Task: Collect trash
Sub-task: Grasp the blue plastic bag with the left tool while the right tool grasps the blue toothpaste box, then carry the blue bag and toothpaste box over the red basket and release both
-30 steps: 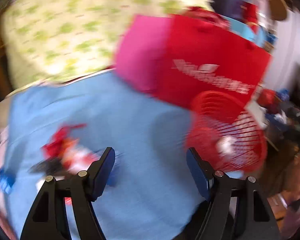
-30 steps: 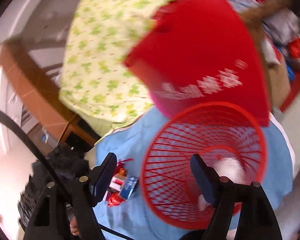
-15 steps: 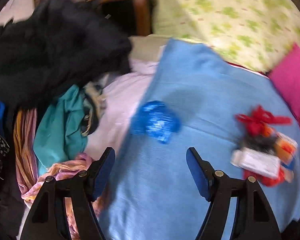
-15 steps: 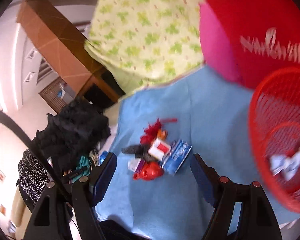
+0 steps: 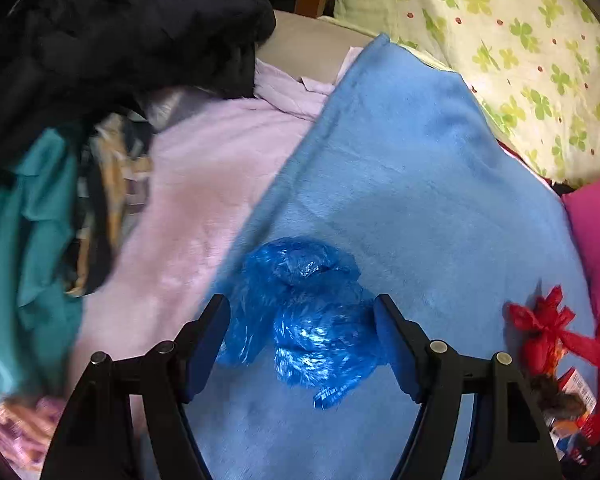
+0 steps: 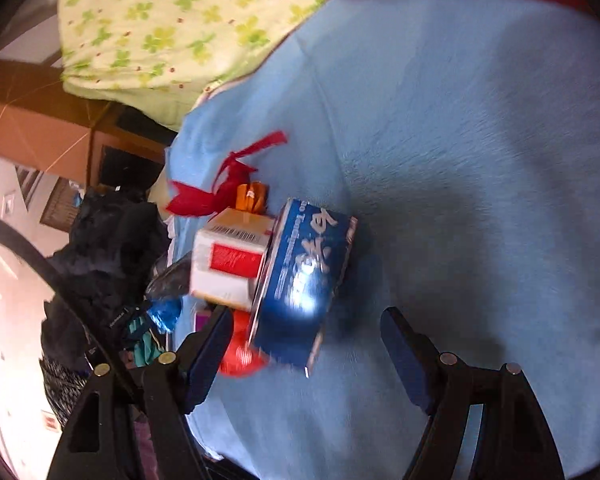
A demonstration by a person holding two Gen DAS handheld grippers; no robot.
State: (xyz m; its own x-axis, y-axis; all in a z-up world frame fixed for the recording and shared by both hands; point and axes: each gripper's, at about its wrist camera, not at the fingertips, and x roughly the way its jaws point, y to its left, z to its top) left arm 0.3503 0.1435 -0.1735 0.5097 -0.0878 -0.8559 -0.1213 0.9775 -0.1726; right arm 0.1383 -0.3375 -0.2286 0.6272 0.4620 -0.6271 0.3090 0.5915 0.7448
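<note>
Left gripper (image 5: 302, 336) now straddles the crumpled blue plastic bag (image 5: 300, 312), jaws wide open, nothing pinched yet.
Half a second back that bag sat well ahead on the blue blanket (image 5: 420, 184), so a grab looks imminent. Right gripper (image 6: 306, 344), also open and empty, has swung off the red basket toward the blue box (image 6: 304, 284) in the trash pile.
</note>
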